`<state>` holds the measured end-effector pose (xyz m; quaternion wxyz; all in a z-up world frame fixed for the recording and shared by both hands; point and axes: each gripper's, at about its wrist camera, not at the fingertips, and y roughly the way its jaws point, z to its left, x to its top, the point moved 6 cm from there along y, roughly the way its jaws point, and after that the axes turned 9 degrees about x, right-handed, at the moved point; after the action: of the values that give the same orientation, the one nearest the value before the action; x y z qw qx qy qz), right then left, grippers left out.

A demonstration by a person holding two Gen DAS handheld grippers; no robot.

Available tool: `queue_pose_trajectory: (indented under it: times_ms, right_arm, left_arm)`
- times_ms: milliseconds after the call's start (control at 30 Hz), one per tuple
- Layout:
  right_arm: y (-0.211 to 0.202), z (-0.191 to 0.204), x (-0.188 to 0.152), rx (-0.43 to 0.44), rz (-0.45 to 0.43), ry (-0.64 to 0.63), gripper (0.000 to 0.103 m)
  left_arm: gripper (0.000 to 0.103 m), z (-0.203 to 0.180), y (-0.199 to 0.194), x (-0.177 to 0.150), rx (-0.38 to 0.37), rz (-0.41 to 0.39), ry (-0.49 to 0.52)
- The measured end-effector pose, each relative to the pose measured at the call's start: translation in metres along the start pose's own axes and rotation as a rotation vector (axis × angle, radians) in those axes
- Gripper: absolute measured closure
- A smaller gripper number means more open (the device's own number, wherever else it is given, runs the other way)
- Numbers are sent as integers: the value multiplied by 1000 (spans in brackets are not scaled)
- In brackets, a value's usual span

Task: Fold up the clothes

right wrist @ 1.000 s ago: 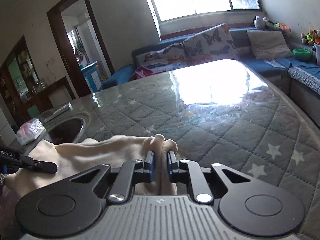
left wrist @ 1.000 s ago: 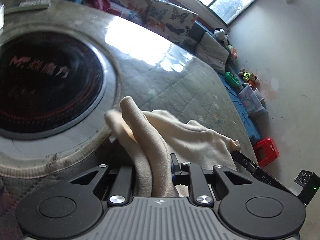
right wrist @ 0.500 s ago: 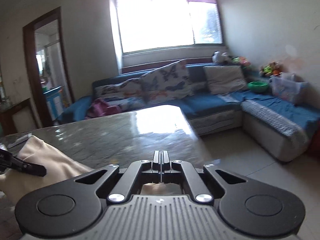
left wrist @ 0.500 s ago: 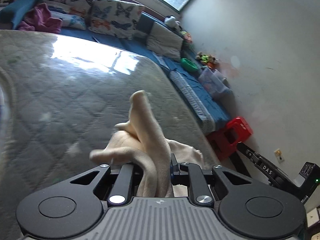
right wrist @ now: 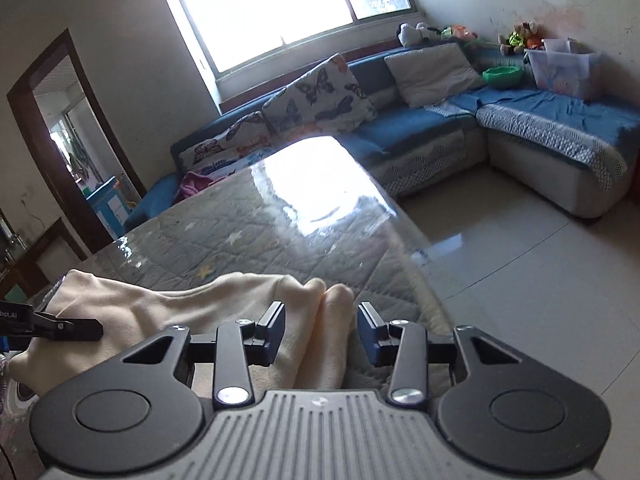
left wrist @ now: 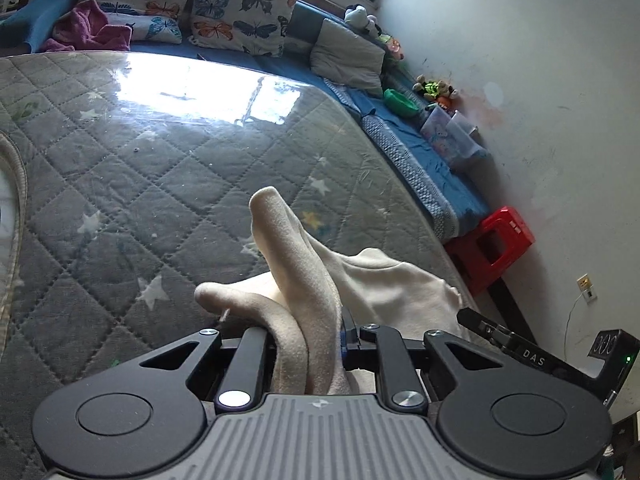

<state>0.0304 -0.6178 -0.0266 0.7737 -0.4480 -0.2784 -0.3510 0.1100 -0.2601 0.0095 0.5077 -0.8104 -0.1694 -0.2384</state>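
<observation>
A cream garment [left wrist: 384, 284] lies on the quilted grey table cover [left wrist: 160, 168]. My left gripper [left wrist: 308, 332] is shut on a thick fold of it, and two rounded folds stick up past the fingers. In the right wrist view the same garment [right wrist: 180, 308] stretches from left to centre. My right gripper [right wrist: 320, 328] is open, its blue pads apart on either side of a bunched fold that rests between them untouched. The other gripper's tip [right wrist: 52, 326] shows at the left edge over the cloth.
The table's right edge [right wrist: 408, 248] drops to a tiled floor [right wrist: 520, 256]. A blue corner sofa [right wrist: 460, 120] with butterfly cushions stands behind. A red stool [left wrist: 496, 244] sits by the wall. A round inset rim [left wrist: 16, 184] is at the far left.
My right gripper has opened and let go of the cream fold. Both views have swung right, away from the round inset. My left gripper keeps its hold.
</observation>
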Motion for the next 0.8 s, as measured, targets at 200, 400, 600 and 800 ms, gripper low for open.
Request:
queue_pose_trajectory:
  times_ms: [200, 400, 600, 800]
  right_arm:
    - [2, 10, 4, -12, -34, -70, 94]
    - [-24, 7, 32, -133, -105, -167, 95]
    - [-16, -24, 30, -247, -30, -159, 92]
    - [-16, 5, 35, -166, -63, -211, 90]
  left_arm:
    - [86, -9, 5, 1, -43, 19, -2]
    - [86, -31, 19, 0, -104, 47, 16]
    - [71, -34, 41, -11, -15, 56, 111]
    - [56, -32, 12, 10, 36, -53, 147]
